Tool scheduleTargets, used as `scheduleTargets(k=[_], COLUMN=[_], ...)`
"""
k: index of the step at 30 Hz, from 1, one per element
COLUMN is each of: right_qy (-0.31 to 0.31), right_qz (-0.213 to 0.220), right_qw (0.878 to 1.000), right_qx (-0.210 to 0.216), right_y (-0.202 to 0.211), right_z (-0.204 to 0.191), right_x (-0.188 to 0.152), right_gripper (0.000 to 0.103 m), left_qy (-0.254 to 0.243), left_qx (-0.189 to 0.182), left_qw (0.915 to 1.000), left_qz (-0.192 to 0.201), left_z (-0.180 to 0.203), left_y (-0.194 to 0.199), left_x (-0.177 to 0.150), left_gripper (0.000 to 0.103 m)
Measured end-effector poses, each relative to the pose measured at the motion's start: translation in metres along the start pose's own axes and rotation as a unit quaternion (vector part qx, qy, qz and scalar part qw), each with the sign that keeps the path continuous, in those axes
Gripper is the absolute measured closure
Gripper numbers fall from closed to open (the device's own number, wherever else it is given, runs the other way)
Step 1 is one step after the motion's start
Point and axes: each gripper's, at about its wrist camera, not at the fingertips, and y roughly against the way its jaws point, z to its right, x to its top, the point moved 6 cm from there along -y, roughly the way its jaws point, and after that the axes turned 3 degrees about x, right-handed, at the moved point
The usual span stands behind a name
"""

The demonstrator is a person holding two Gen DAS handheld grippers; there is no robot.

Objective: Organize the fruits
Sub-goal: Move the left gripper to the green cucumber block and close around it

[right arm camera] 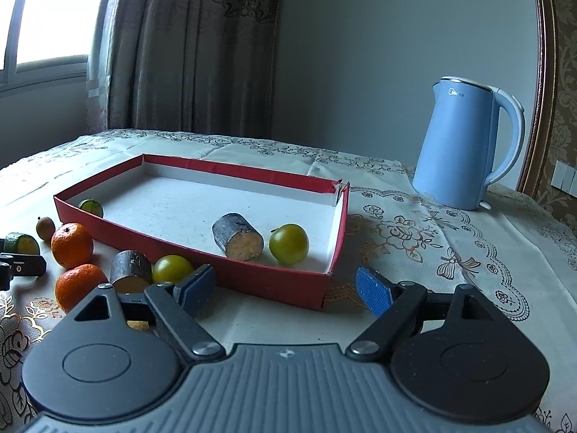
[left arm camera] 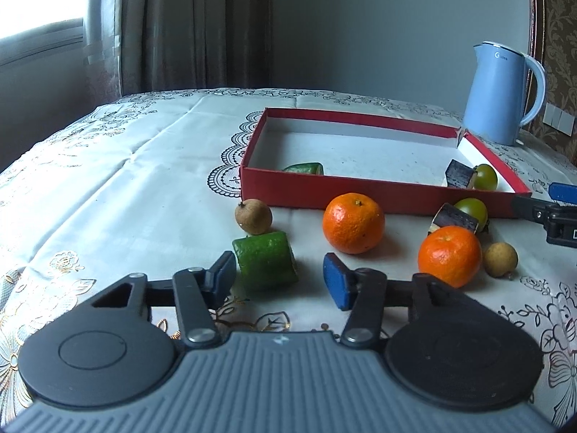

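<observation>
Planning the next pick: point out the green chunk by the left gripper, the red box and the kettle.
green chunk [left arm camera: 265,265]: left wrist view, its side.
red box [left arm camera: 360,196]: left wrist view, near wall.
kettle [right arm camera: 458,144]: right wrist view, body.

A: Where does the left wrist view sit?
B: Low over the tablecloth, close before the red box's [left arm camera: 378,195] near wall, facing the curtain.
A: The right?
B: Nearer the box's [right arm camera: 230,274] right corner. Both share box and kettle [right arm camera: 465,144].
</observation>
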Motion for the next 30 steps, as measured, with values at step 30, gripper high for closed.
scheduleTargets(k=[30], right_qy=[-0.008], right_qz=[0.002], right_qw=[1.0], right_qx=[-0.014], right_y=[0.0001], right_z=[0.0055], right_x=[0.0014], right_gripper=[0.017], left_qy=[0.011], left_qx=[0.011], left_qw=[0.9998], left_qz=[-0.013], left_z=[-0.0061], left_y=[-0.0009], left_x=[0.0037], left_gripper=[0.073])
